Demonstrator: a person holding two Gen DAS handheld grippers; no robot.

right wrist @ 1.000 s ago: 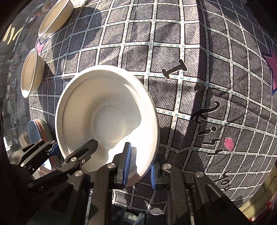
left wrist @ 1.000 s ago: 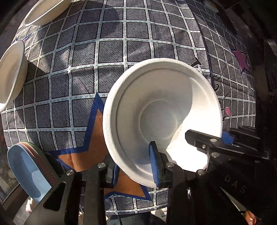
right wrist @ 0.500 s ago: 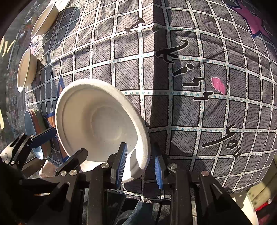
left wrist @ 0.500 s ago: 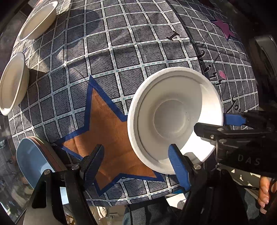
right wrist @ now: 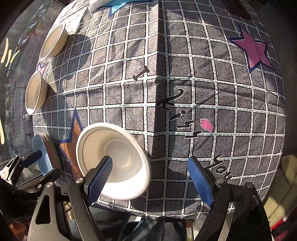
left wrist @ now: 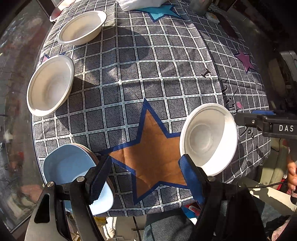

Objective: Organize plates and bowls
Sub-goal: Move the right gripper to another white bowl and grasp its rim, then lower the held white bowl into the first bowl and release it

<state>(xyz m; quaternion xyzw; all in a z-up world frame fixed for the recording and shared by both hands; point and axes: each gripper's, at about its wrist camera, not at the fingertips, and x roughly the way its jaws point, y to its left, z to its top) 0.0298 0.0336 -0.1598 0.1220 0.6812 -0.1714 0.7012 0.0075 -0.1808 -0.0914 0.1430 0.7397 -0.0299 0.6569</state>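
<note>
A white paper bowl stands upright on the checked tablecloth near the front edge, beside the brown star. My left gripper hangs open above the star, just left of that bowl, with nothing between its pads. In the right wrist view the same bowl lies under the left finger of my right gripper. Its jaws are opening; the bowl's near rim shows between them, but the pads do not touch it. Two more white bowls sit at the left edge.
A stack of plates with a light blue one on top sits at the front left corner, partly over the edge. White cloth and a metal cup lie at the far side. A person's hand shows at the right.
Both grippers were shut on the white bowl's near rim. They have opened, let it go and risen, so more of the table shows. The bowl now rests on the cloth.
</note>
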